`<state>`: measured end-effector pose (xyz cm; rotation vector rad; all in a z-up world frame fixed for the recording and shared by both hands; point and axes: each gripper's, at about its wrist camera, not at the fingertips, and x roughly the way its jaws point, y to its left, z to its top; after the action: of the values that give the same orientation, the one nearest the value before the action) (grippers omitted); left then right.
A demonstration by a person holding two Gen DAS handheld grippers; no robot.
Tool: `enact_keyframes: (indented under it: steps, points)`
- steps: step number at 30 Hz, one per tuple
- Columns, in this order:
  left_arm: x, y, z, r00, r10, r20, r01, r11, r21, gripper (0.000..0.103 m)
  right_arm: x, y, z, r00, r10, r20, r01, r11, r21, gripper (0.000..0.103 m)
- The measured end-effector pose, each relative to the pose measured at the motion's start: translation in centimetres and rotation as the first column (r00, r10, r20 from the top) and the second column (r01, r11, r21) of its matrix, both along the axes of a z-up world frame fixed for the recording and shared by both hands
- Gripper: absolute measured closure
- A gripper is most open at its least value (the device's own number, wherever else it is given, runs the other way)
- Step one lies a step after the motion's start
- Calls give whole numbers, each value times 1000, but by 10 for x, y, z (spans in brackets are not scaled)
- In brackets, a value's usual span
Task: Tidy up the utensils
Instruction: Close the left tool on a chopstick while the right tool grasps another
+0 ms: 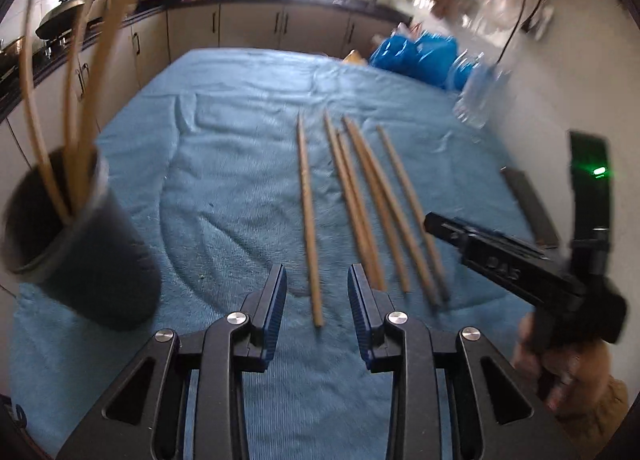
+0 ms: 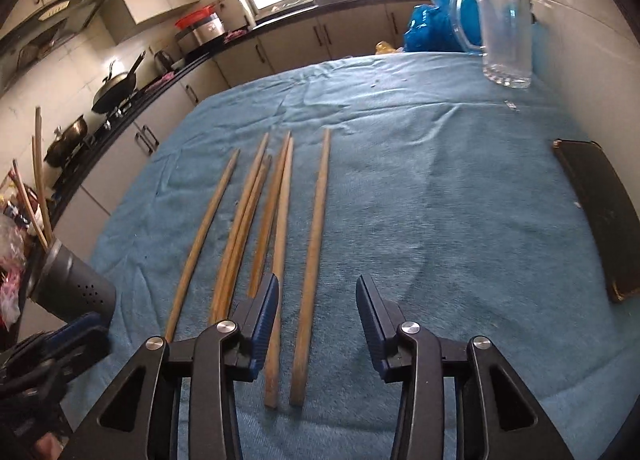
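Several wooden chopsticks [image 1: 362, 204] lie side by side on the blue cloth [image 1: 224, 164]; they also show in the right wrist view [image 2: 280, 220]. A dark cup [image 1: 80, 244] at the left holds several chopsticks [image 1: 76, 108] upright and looks tilted; it also shows in the right wrist view [image 2: 68, 284]. My left gripper [image 1: 317, 292] is open above the near end of the leftmost chopstick [image 1: 308, 216]. My right gripper [image 2: 316, 308] is open, straddling the near ends of the two rightmost chopsticks [image 2: 314, 260]. The right gripper's body shows in the left wrist view [image 1: 520, 264].
A clear glass mug [image 2: 506, 36] stands at the far right of the cloth. A dark flat object [image 2: 600, 216] lies at the right edge. Blue plastic bags [image 2: 440, 24] sit behind the table. Kitchen counters with pans [image 2: 116, 88] run along the left.
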<state>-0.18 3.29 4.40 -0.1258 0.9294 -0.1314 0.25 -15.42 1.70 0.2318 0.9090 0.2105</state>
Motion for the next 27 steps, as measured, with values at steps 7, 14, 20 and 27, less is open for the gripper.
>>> enact_keyframes:
  steps: [7,14,20,27]
  points:
    - [26,-5,-27,998,20,-65,-18,999,43,73,16,15,-7,1000,14,-19,-16,992,-121,75]
    - [35,-10,-31,996,37,-80,-30,996,81,97,29,21,-5,998,-6,-63,-8,979,-205,95]
    - [18,-2,-29,991,8,-135,-7,1000,7,97,11,4,-4,993,-35,-112,13,982,-190,95]
    - [-43,7,-29,974,-91,-205,79,995,-64,97,-64,-32,-2,986,-41,-159,7,977,-212,95]
